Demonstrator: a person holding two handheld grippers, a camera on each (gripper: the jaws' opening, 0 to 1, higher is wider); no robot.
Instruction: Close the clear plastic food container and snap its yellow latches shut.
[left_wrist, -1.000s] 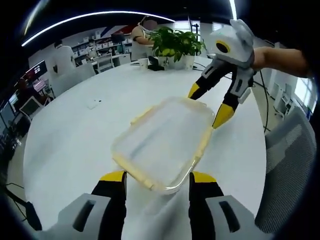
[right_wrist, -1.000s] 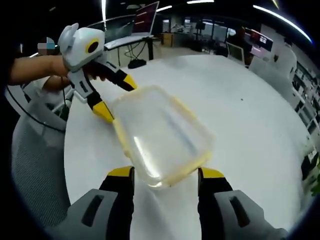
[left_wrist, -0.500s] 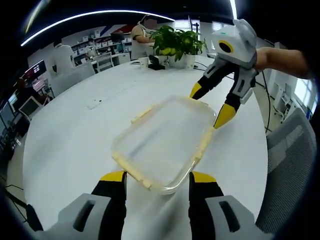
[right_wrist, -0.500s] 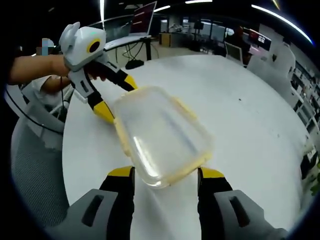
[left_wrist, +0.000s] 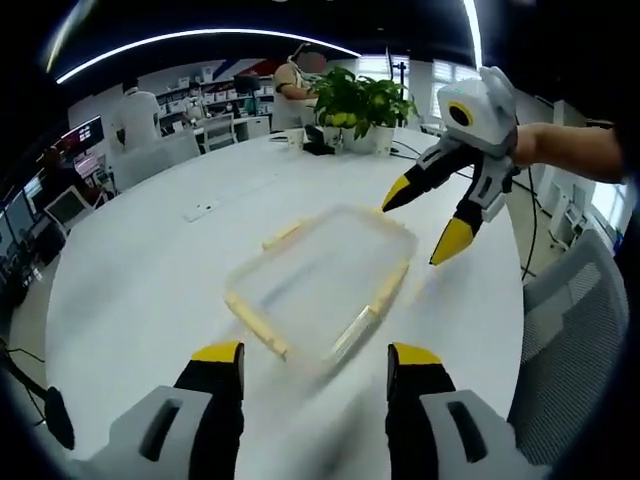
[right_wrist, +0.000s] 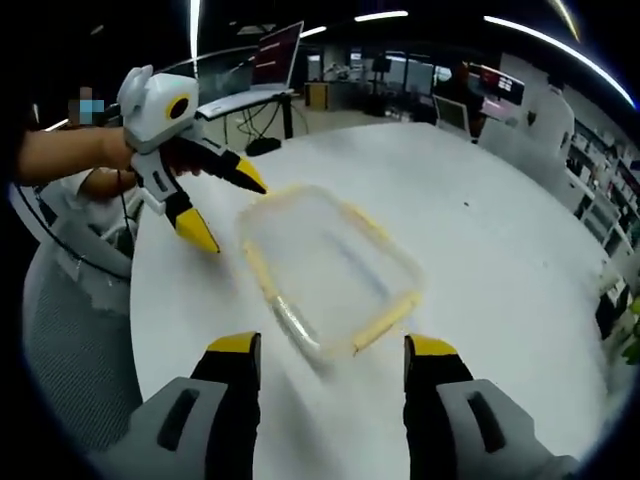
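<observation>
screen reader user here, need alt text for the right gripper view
A clear plastic food container with yellow latches lies lid-on on a white round table, ahead of the open right gripper. The open left gripper hovers beside its far left corner.

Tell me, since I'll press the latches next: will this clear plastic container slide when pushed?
Probably. The clear rectangular plastic container with yellow latches looks empty, so likely light, and it sits on a smooth white table. Neither open claw steadies it; brace one side.
</observation>
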